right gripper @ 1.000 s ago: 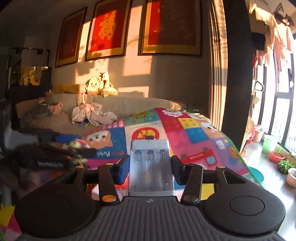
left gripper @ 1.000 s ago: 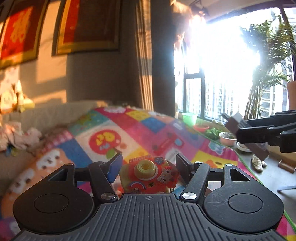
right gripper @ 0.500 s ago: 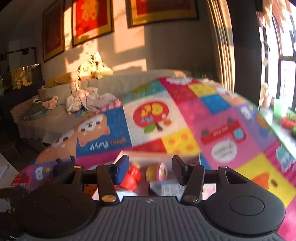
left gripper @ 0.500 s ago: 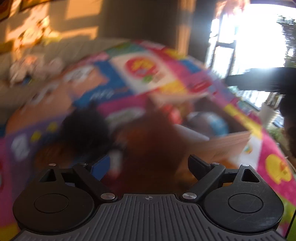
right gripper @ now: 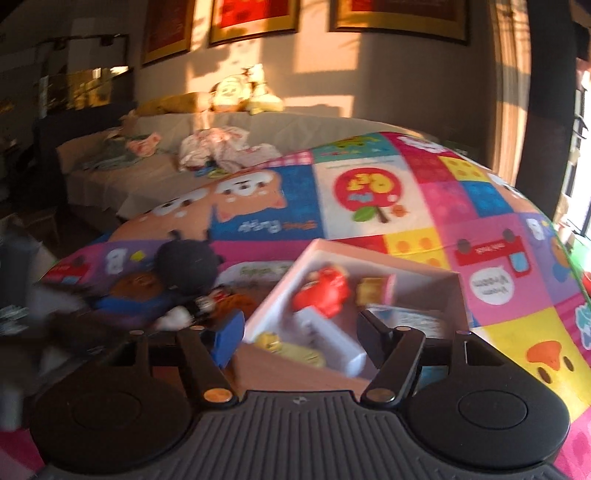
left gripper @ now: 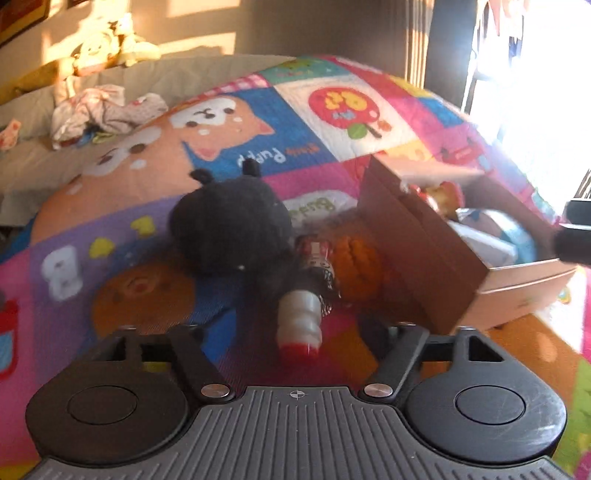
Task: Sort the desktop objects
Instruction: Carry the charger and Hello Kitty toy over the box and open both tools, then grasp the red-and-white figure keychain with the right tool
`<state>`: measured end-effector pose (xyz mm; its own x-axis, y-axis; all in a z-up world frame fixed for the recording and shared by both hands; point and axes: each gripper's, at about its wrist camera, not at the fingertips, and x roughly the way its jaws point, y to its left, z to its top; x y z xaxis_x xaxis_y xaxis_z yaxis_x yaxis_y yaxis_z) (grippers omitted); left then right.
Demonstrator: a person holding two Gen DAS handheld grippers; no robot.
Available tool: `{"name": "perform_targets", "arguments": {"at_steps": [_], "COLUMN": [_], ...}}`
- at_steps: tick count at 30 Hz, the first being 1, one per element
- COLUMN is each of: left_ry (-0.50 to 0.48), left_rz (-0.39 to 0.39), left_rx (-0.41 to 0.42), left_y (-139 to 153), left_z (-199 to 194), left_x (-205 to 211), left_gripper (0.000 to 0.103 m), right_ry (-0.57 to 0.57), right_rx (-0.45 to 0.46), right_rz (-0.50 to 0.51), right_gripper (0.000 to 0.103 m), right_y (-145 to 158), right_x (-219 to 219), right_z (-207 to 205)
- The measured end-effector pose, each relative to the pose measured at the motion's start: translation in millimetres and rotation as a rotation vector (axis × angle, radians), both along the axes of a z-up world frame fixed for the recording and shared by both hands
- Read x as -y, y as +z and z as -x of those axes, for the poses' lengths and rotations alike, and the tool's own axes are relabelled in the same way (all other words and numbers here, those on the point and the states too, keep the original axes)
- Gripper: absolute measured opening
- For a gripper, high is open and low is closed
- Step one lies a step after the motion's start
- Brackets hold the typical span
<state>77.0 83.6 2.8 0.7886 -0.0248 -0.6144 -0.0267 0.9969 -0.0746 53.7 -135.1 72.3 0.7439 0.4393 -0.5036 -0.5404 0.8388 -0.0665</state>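
Box on the patchwork mat, its blurred contents hard to name, black plush and bottle beside its left wall, left tool and right tool both spread and empty, sofa and framed pictures behind.

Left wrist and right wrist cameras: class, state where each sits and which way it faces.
Left wrist: on the left gripper, looking down its open fingers at a small bottle and black plush on the mat.
Right wrist: on the right gripper, open fingers over the cardboard box.
Shared: box, plush, bottle, mat and sofa; no hand shows.
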Motion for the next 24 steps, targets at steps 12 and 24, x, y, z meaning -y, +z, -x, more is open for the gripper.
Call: {"name": "perform_targets", "arguments": {"at_steps": [12,24], "left_ry": [-0.117,-0.137], "left_rz": [0.059,0.097], "left_rx": [-0.016,0.009], "left_y": [-1.7,-4.4], "left_z": [76.6,111.2], "left_x": [2.2,5.0], "left_gripper": [0.031,0.071], "right_ry": [0.139,0.151], "right_rx": [0.016,0.016], "right_rz": [0.098,0.308], "right_gripper": [0.044,0.007], "right_y": [-5.1,-66.9], "right_x": [-73.9,-169.7], "right_z": [-4.0,-37.5]}}
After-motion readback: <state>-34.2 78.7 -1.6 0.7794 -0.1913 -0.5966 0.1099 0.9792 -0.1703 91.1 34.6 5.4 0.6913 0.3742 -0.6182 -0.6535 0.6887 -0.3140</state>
